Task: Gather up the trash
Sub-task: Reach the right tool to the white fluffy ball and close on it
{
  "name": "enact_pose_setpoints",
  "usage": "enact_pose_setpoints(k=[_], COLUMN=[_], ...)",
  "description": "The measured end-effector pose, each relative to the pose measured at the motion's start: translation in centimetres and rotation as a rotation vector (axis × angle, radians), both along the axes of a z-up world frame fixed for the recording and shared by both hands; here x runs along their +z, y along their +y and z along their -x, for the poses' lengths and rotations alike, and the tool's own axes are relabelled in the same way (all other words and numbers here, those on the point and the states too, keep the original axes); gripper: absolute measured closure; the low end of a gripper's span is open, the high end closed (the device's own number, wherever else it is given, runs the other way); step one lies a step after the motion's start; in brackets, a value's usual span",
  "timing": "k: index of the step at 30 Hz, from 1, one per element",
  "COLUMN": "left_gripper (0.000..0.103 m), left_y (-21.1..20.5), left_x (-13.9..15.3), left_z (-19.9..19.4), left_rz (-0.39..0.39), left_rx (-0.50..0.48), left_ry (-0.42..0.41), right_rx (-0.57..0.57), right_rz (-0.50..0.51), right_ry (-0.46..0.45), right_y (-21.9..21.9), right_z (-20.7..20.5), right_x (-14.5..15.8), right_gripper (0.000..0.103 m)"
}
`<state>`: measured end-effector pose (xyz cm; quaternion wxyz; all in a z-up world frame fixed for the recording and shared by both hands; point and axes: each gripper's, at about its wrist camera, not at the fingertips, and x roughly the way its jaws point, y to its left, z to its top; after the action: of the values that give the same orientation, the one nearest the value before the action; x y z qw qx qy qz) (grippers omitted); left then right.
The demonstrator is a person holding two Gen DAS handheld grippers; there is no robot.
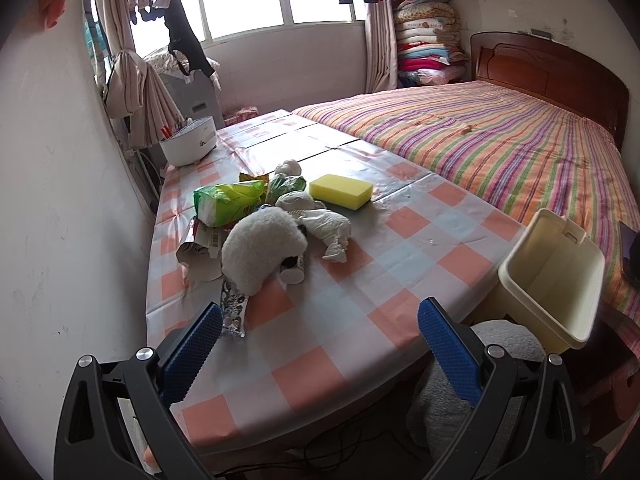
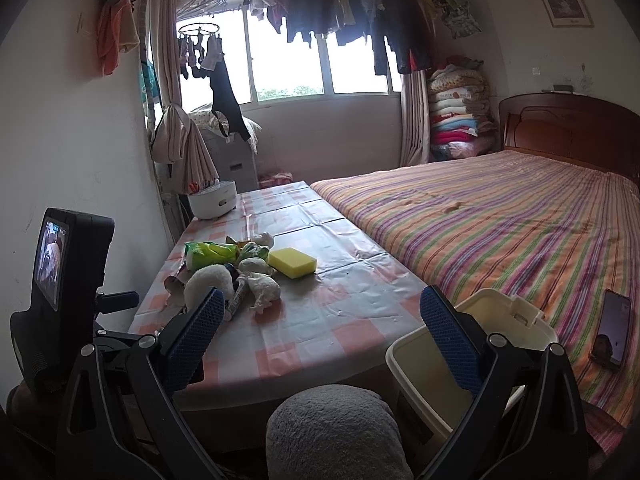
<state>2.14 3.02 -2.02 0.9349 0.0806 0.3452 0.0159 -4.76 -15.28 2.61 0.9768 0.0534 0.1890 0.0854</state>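
Right now I see the striped bed [image 1: 500, 148] running along the far side of the checked table [image 1: 340, 280], which I take as my landmark. Off the table's near right corner sits the cream bin [image 1: 552, 280], tilted with its open mouth showing and nothing in it that I can make out. On the table's left half lies the trash heap: a fluffy white pad [image 1: 260, 252] nearest me, a green wrapper [image 1: 228, 198] behind it, crumpled white tissue [image 1: 324, 228] to its right, torn cardboard [image 1: 198, 252] on the wall side and a printed foil wrapper [image 1: 234, 308] pointing toward the near edge. A yellow sponge [image 1: 341, 191] rests just beyond the heap toward the bed, and a white round appliance [image 1: 188, 144] stands at the table's far left corner. My left gripper [image 1: 320, 356] hangs over the near edge, jaws spread wide, holding nothing. My right gripper [image 2: 322, 344] is likewise spread and unladen, its right finger in front of the bin [image 2: 472, 340].
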Motion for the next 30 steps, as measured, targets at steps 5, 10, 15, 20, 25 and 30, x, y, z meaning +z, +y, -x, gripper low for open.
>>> enact_pose_setpoints(k=[5, 10, 15, 20, 25, 30], left_gripper=[0.007, 0.007, 0.007, 0.007, 0.007, 0.007], left_y=[1.3, 3.6, 6.5, 8.9, 11.0, 12.8], left_x=[-0.5, -0.9, -1.2, -1.3, -1.3, -1.3], left_z=[-0.9, -1.8, -1.8, -1.1, -0.2, 0.5], left_rz=[-0.015, -0.018, -0.017, -0.026, -0.035, -0.033], left_rx=[0.048, 0.140, 0.258, 0.369, 0.458, 0.521], left_ry=[0.007, 0.023, 0.040, 0.043, 0.046, 0.055], right_rx=[0.056, 0.119, 0.224, 0.351, 0.423, 0.510], right_rz=[-0.009, -0.032, -0.022, -0.030, 0.005, 0.049], right_ry=[-0.007, 0.005, 0.016, 0.041, 0.058, 0.086], right_y=[0.7, 1.4, 4.0, 6.7, 9.6, 13.1], right_z=[-2.2, -4.9, -7.6, -10.1, -12.4, -14.2], right_x=[0.5, 0.7, 0.4, -0.1, -0.8, -2.0], right_gripper=[0.006, 0.006, 0.006, 0.006, 0.006, 0.006])
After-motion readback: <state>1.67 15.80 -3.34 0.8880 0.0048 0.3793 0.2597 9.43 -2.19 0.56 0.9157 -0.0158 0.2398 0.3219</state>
